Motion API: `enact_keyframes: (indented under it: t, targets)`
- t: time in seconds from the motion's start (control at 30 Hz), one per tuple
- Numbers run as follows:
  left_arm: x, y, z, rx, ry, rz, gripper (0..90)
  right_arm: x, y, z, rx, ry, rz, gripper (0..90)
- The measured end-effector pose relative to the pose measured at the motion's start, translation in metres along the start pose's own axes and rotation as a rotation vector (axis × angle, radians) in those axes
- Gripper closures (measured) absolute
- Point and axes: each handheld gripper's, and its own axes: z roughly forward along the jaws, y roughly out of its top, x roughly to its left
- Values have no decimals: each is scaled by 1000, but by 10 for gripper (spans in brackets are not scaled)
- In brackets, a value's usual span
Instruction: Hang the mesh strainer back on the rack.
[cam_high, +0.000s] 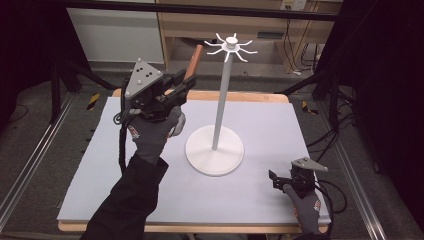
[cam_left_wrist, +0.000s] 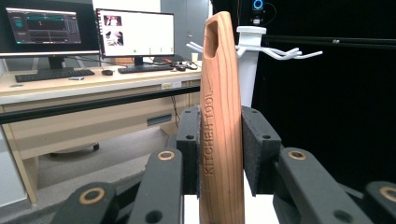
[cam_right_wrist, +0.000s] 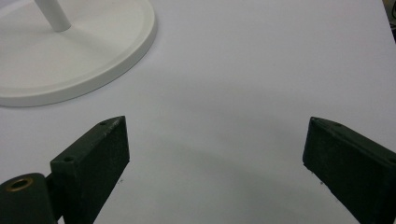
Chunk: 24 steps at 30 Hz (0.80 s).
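The left gripper (cam_high: 184, 86) was clamped on a wooden utensil handle (cam_left_wrist: 219, 121) (stamped "KITCHEN TOOL"), held upright just left of the white hook stand (cam_high: 220, 107). The right gripper (cam_right_wrist: 215, 154) rested low over the white mat (cam_high: 260, 190), jaws spread wide with nothing between them.

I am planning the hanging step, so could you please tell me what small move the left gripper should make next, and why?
Probably carry the wooden handle a little further toward the hooks on the white stand. The left gripper is shut on the handle, its slotted end points up, and the hooks sit close behind it at about the slot's height, with none through the slot yet. The right gripper rests open on the table.
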Motion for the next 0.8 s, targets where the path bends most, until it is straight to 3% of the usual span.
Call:
enact_keyframes:
  t: [0.37, 0.8]
  targets:
    - [-4, 2, 11, 2, -6, 18, 701, -1, 0, -1, -4, 3, -1, 74]
    - [-9, -1, 24, 17, -21, 5, 701, -1, 0, -1, -5, 6, -2, 74]
